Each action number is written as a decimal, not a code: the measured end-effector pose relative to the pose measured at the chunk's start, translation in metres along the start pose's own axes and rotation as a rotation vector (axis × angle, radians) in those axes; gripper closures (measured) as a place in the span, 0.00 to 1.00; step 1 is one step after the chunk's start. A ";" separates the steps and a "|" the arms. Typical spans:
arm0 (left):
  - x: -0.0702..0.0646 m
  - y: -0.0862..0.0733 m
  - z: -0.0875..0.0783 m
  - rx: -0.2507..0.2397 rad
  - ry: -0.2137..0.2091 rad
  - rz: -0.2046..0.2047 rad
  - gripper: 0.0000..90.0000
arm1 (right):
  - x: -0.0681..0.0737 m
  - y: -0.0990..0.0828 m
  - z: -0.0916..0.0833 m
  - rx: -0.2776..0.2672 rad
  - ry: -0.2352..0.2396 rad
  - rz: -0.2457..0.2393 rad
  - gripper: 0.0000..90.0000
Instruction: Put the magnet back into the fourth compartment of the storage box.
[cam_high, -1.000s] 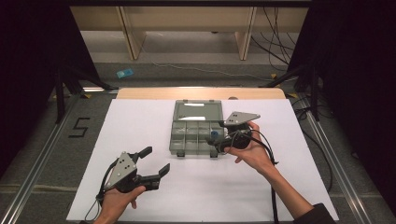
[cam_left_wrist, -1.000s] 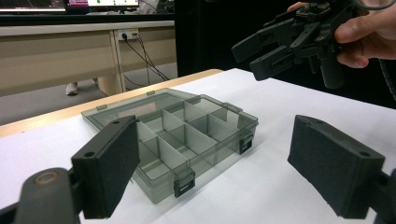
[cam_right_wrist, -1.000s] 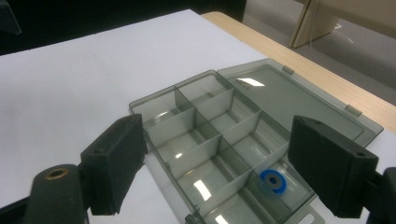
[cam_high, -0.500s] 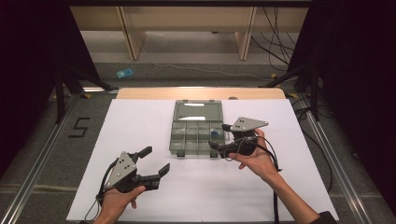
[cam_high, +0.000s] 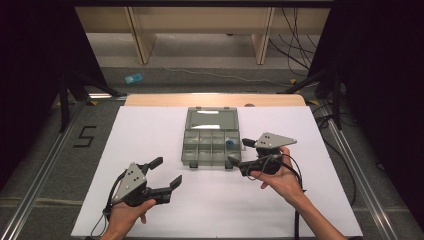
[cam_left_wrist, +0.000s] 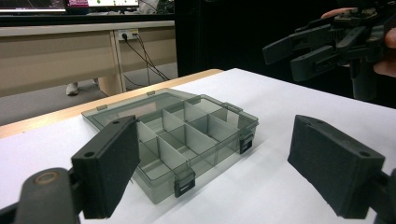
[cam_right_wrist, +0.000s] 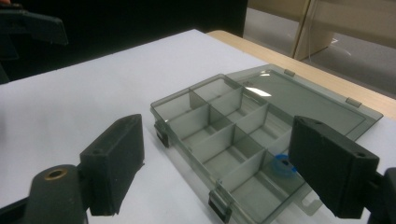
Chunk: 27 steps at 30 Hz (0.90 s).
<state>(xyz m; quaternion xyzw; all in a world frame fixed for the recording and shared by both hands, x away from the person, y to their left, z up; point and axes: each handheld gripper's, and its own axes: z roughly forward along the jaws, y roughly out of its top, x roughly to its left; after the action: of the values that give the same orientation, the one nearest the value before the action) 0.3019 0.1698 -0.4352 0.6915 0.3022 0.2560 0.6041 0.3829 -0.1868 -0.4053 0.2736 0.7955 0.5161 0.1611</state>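
My left hand-held gripper (cam_high: 164, 174) released, near-left of the open compartment box (cam_high: 211, 145); my right hand-held gripper (cam_high: 238, 154) released, just right of box; blue ring (cam_right_wrist: 285, 166) in its right-end compartment

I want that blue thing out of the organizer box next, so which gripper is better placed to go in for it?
Right. The right gripper is open beside the box, near the corner compartment holding the blue ring. The left gripper hovers farther off, toward the person.
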 end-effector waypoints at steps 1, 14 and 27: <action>0.000 0.000 0.000 -0.001 0.000 0.000 0.18 | -0.001 -0.001 -0.001 0.007 0.005 -0.006 0.21; 0.000 0.000 0.000 0.005 0.000 0.001 0.18 | 0.002 -0.009 -0.009 -0.017 0.008 0.023 0.21; -0.001 -0.001 0.000 0.008 0.000 -0.006 0.18 | 0.005 -0.018 -0.014 -0.021 0.016 0.032 0.20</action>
<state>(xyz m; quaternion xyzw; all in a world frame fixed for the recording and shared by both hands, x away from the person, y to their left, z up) 0.3017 0.1692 -0.4359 0.6930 0.3053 0.2528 0.6021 0.3669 -0.1995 -0.4157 0.2805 0.7868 0.5291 0.1496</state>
